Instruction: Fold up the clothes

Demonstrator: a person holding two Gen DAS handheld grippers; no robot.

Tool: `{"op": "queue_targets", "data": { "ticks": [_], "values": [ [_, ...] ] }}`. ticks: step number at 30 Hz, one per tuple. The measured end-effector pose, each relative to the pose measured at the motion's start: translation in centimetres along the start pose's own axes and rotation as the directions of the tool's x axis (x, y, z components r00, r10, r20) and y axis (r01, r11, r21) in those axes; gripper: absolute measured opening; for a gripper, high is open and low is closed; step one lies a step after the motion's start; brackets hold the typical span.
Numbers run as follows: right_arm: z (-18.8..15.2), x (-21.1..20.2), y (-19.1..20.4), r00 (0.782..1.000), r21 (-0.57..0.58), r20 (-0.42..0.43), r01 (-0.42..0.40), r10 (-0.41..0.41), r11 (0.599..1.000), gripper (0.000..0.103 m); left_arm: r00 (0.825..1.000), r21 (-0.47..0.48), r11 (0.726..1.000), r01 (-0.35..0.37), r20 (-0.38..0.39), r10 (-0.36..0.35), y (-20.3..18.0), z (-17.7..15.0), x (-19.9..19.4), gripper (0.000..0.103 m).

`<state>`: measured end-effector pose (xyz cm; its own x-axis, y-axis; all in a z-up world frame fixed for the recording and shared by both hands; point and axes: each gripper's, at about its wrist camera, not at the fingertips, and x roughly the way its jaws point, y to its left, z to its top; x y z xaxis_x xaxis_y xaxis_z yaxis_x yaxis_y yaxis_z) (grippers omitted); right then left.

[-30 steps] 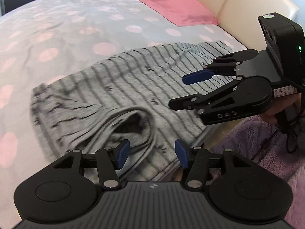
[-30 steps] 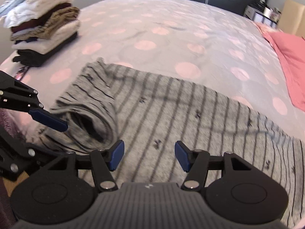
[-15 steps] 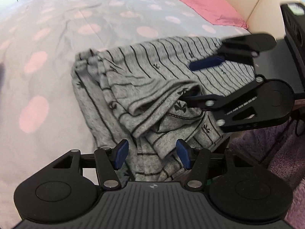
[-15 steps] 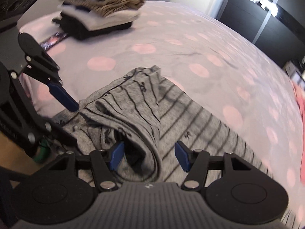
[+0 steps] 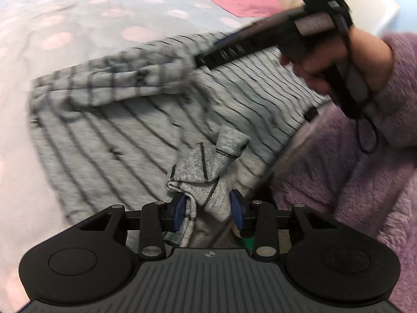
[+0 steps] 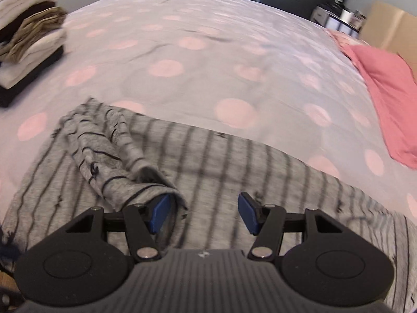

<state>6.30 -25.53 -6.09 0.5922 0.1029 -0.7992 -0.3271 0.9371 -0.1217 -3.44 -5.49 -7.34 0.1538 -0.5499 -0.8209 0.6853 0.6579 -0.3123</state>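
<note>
The left gripper [image 5: 207, 210] is closing its blue fingers [image 5: 178, 213] on a bunched cuff of the grey striped top [image 5: 109, 140]. The top lies flat at the near edge of the bed [image 6: 208, 60]. Only the left view shows a hand [image 5: 346, 60] in a fuzzy purple sleeve [image 5: 370, 156] holding the other tool over the top. The right gripper [image 6: 204, 214] has its fingers spread wide, with nothing between them. Only the right view shows the pile of folded clothes [image 6: 28, 34] far off. A pink pillow [image 6: 388, 96] lies at the far side.
</note>
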Motion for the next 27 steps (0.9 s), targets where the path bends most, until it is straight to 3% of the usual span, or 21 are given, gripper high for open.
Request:
{"op": "queue_targets", "data": {
  "ticks": [4, 10, 16, 19, 21, 23, 25, 27],
  "values": [
    [-0.9, -1.1, -1.2, 1.000, 0.040, 0.004, 0.006, -0.006, 0.999, 0.062, 0.998, 0.086, 0.995, 0.057, -0.046, -0.053, -2.1, 0.1, 1.1, 0.046],
    [-3.7, -3.2, -2.7, 0.994, 0.180, -0.029, -0.102, 0.108, 0.978, 0.064, 0.990, 0.145, 0.980, 0.136, -0.055, -0.130, -3.8, -0.3, 1.0, 0.046],
    [-8.0, -5.4, -3.3, 0.976, 0.336, -0.046, -0.186, 0.214, 0.923, 0.065, 0.999, 0.103, 0.993, 0.051, -0.014, -0.050, -2.8, 1.0, -2.2, 0.047],
    [-10.7, -6.3, -3.1, 0.961, 0.431, -0.034, -0.233, 0.274, 0.872, 0.065, 0.998, 0.103, 0.993, -0.055, 0.009, 0.055, -1.8, 2.3, -3.0, 0.047],
    [-12.6, -6.5, -2.7, 0.947, 0.499, -0.037, -0.259, 0.318, 0.827, 0.065, 0.987, 0.162, 0.973, -0.162, 0.040, 0.158, -1.6, 3.3, -3.3, 0.047],
    [-14.2, -6.5, -2.3, 0.930, 0.565, -0.043, -0.278, 0.364, 0.777, 0.065, 0.966, 0.235, 0.937, -0.260, 0.079, 0.248, -1.5, 4.4, -3.5, 0.047],
    [-15.4, -6.5, -1.6, 0.912, 0.612, -0.045, -0.297, 0.408, 0.733, 0.065, 0.944, 0.338, 0.881, -0.331, 0.114, 0.311, -1.3, 5.6, -2.3, 0.047],
    [-16.1, -6.6, -0.5, 0.900, 0.618, -0.048, -0.313, 0.432, 0.721, 0.064, 0.926, 0.457, 0.808, -0.371, 0.121, 0.358, -1.2, 6.1, -0.3, 0.047]
  ]
}}
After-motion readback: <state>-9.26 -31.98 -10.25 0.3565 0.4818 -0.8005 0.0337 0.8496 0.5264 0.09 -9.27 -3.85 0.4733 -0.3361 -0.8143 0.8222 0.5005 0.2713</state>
